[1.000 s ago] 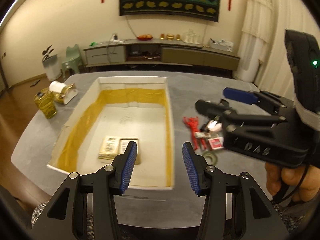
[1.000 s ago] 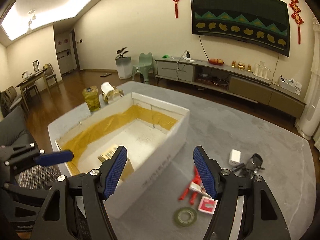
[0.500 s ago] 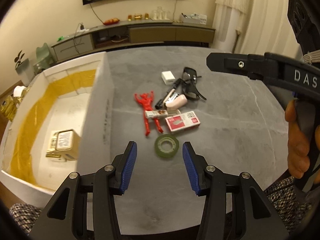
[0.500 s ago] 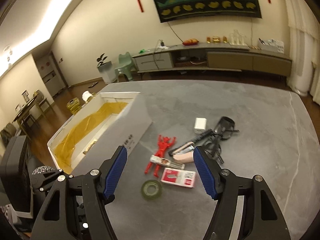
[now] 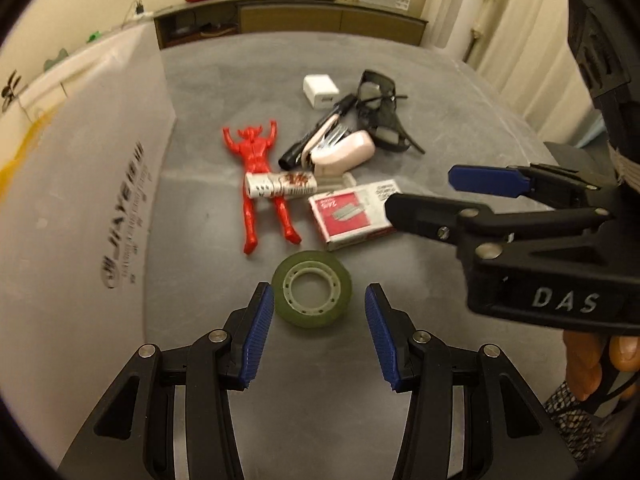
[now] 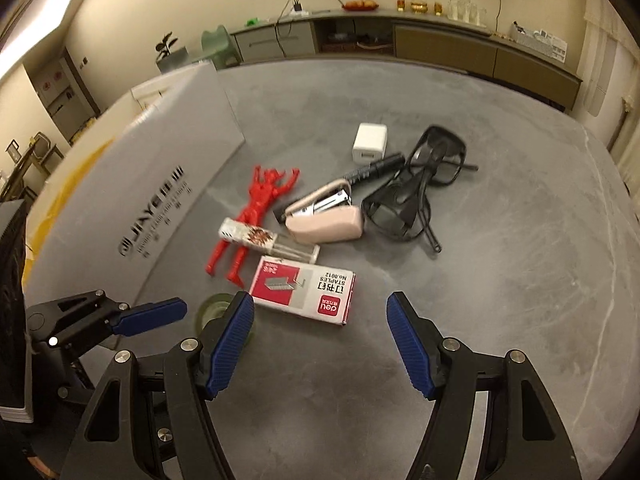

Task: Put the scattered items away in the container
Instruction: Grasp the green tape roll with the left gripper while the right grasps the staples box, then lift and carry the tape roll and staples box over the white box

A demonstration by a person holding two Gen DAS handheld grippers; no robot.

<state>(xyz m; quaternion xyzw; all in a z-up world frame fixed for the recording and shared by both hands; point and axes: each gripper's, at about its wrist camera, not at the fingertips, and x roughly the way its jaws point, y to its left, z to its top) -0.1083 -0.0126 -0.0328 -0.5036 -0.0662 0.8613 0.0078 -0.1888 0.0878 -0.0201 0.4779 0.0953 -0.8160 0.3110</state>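
Reaching low over the table (image 5: 440, 92), the left gripper (image 5: 319, 312) is spread wide with the tape (image 5: 312, 294) just in front of its tips, so it can pinch the roll next (my guess). The right gripper (image 6: 320, 320) is spread too, empty, near the staples (image 6: 306, 288). The box (image 5: 80, 184) waits close on the left, so trips are short

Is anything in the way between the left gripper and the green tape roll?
Nothing visible is. The left gripper is open, and the green tape roll lies flat on the table just ahead, partly between its fingers.
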